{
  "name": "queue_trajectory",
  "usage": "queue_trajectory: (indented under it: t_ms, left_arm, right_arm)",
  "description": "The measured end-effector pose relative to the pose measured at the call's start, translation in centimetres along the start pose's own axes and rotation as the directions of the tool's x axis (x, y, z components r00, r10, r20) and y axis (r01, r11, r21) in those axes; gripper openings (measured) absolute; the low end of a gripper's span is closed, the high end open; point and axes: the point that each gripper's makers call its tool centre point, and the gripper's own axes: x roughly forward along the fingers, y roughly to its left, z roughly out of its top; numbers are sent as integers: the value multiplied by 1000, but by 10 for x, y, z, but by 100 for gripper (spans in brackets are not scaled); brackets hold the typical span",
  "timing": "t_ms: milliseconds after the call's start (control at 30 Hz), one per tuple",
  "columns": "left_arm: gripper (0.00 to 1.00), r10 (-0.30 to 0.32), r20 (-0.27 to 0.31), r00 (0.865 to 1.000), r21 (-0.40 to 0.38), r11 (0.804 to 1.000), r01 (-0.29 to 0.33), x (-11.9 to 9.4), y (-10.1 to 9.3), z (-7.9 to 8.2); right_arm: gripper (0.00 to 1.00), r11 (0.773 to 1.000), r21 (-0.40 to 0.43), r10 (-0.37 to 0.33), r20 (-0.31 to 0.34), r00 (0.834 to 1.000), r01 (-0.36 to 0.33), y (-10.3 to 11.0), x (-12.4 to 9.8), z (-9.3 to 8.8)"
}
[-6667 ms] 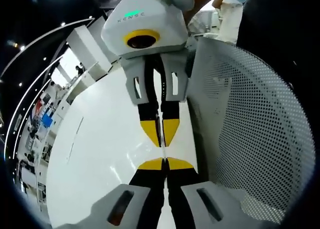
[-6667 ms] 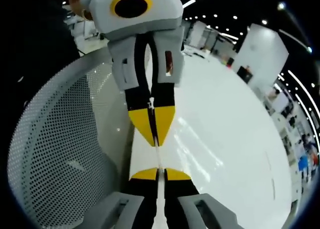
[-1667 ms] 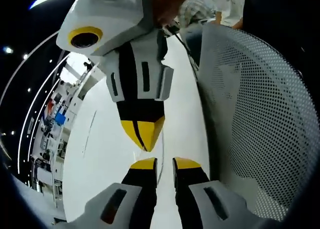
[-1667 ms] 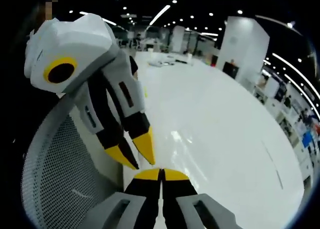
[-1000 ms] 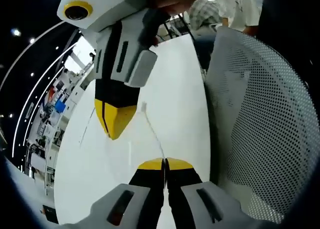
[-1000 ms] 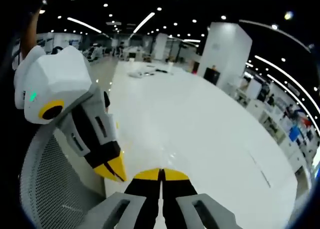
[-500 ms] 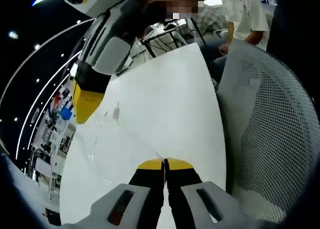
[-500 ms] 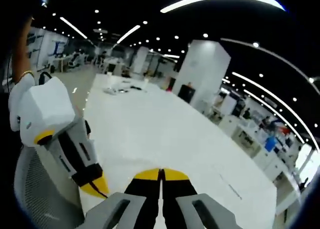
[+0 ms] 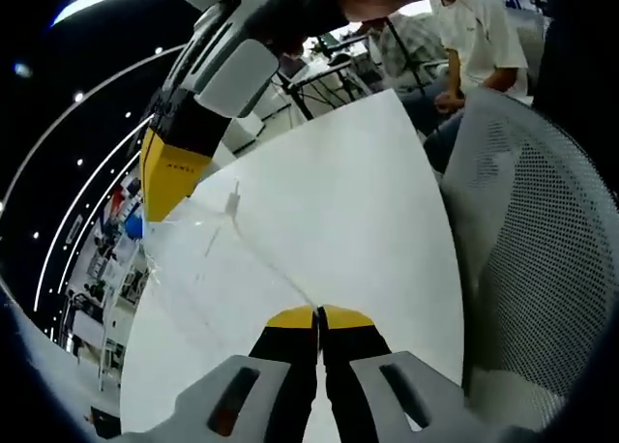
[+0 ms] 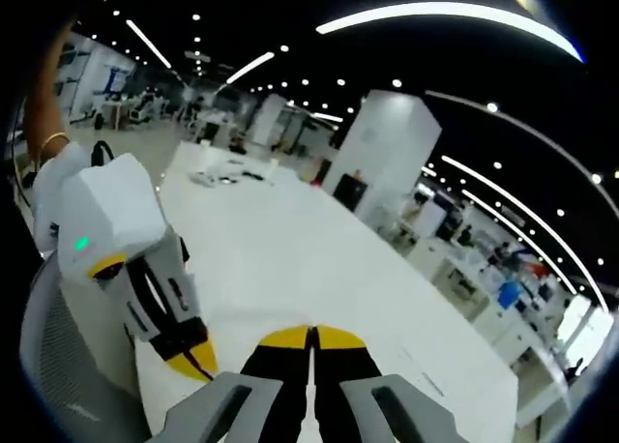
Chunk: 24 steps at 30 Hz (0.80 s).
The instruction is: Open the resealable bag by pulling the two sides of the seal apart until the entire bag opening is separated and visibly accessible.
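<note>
Clear plastic of the bag (image 9: 208,259) is stretching between both grippers: left gripper (image 9: 316,314) and right gripper (image 10: 311,335) are each clenching one side. Pulling evenly should help.

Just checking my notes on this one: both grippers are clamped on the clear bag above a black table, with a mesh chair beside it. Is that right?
Not quite. The table is white, not black, as the left gripper view shows. The rest holds: the left gripper and right gripper are each shut on the clear bag, and the mesh chair stands beside the table.
</note>
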Motion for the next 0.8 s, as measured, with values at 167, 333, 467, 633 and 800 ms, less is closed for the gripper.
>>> queue_trajectory:
  t_ms: [167,333,467,633,800]
  left_arm:
    - [0,-38,-19,999,-33,999,38,3,-17,-13]
    - [0,-126,4,992,-23,992,126,-2,-43,-14]
    - [0,-144,-8,990,-54,988,143,-2,-54,-23]
    - [0,-166,-27,986,-86,983,163,-5,-64,-35]
    - [2,-131,-32,991,-125,984,126,-9,-63,-42]
  right_arm:
    - [0,998,44,35,-13,999,-35,20,3,-15]
    - [0,996,63,63,-43,997,-60,35,3,-30]
    - [0,991,104,94,-46,994,-89,51,6,-38]
    - [0,985,130,119,-64,991,-110,69,10,-48]
    - [0,979,165,137,-84,987,-122,84,17,-61]
